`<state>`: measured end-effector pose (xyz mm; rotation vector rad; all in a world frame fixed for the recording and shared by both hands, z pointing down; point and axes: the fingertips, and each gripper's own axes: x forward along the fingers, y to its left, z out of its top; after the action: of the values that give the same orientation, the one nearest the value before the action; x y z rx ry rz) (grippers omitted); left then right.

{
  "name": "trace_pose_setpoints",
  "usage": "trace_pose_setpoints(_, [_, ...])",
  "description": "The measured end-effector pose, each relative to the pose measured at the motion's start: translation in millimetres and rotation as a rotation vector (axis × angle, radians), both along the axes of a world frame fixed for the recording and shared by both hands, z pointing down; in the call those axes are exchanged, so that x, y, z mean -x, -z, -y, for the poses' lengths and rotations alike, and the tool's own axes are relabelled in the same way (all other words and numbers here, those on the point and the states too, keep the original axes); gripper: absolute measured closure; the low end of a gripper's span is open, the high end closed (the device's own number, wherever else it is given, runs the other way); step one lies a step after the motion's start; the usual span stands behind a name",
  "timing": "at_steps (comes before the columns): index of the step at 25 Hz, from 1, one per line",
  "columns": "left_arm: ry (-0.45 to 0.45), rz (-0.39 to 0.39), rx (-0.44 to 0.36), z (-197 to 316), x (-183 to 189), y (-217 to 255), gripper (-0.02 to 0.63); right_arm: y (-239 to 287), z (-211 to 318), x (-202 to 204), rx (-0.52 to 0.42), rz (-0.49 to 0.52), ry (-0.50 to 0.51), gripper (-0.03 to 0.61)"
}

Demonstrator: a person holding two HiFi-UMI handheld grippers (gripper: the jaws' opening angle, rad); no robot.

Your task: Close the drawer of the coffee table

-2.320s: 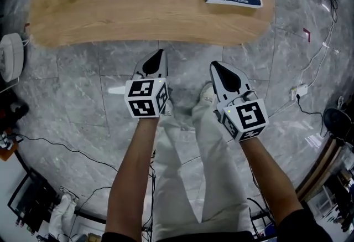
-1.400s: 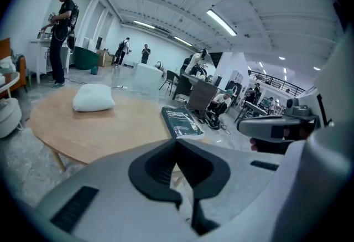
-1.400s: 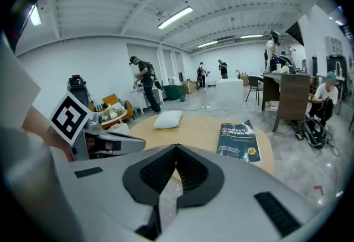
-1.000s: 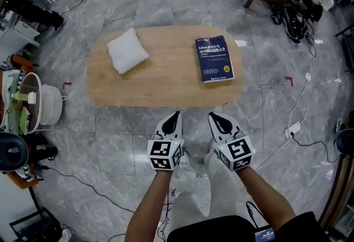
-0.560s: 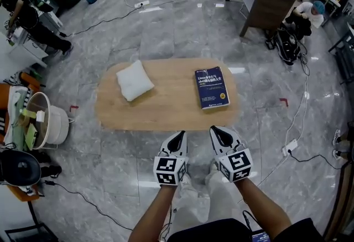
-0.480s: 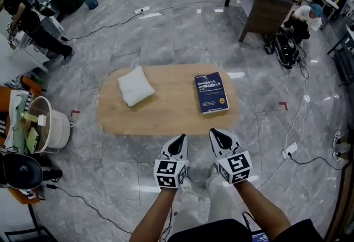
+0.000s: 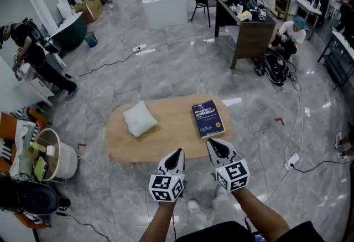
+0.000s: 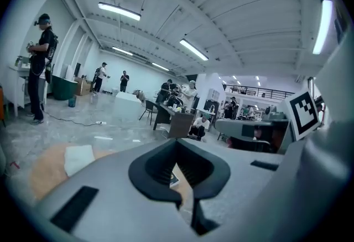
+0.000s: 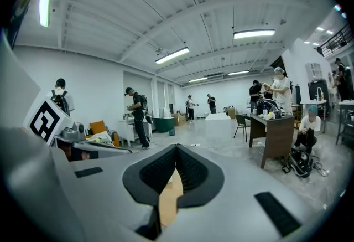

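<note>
The oval wooden coffee table [image 7: 171,141] stands on the marble floor in the head view, with a white pillow [image 7: 139,118] and a blue book [image 7: 207,119] on its top. No drawer shows from this angle. My left gripper [image 7: 178,152] and right gripper [image 7: 213,143] are held side by side in the air over the table's near edge, both shut with nothing in them. In the left gripper view the left gripper [image 8: 185,205] points level across the room, with the pillow [image 8: 78,158] low at left. The right gripper [image 9: 165,202] also points level, and a strip of table wood shows through its narrow slot.
A white round bin [image 7: 55,160] full of items stands left of the table. A cable and power strip [image 7: 291,160] lie on the floor at right. Farther off are a dark desk [image 7: 246,30], a white block [image 7: 165,3] and several people.
The head view has lifted, so the table looks smaller and farther and more of the room shows. Both grippers stay shut side by side and now point more level.
</note>
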<state>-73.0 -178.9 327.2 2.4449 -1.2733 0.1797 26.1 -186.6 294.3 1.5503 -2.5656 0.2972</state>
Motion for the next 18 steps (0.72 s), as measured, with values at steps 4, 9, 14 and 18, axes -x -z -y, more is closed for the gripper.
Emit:
trace_pose_setpoints(4, [-0.046, 0.002, -0.07, -5, -1, 30, 0.612, 24, -6, 2, -0.056, 0.01, -0.02, 0.565])
trace_pose_setpoints(9, [-0.085, -0.001, -0.126, -18, 4, 61, 0.612, 48, -16, 6, -0.099, 0.005, -0.025, 0.565])
trace_pose_setpoints(14, [-0.116, -0.026, -0.18, -36, 14, 86, 0.612, 64, -33, 12, -0.134, -0.006, -0.042, 0.565])
trace_pose_setpoints(18, [-0.159, -0.039, -0.206, -42, 18, 100, 0.613, 72, -36, 18, -0.154, 0.006, -0.061, 0.565])
